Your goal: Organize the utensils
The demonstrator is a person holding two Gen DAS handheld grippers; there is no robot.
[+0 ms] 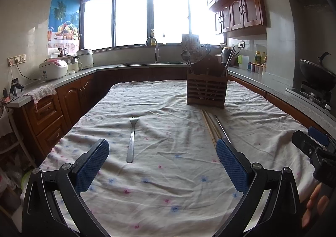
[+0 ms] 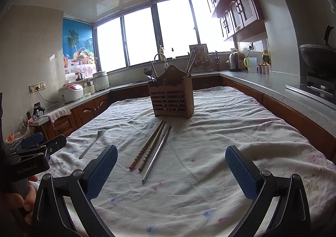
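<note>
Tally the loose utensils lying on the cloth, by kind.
Fork: 1
Wooden chopsticks: 2
Metal chopsticks: 2, lying tight together
Total: 5 loose pieces, all in front of the wooden holder, none held by the left gripper or the right gripper.

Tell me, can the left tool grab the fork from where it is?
Probably yes. The fork lies alone on the cloth, just ahead of the left tool, whose fingers are wide open and empty. Nothing sits between them; the chopsticks lie off to the side.
</note>
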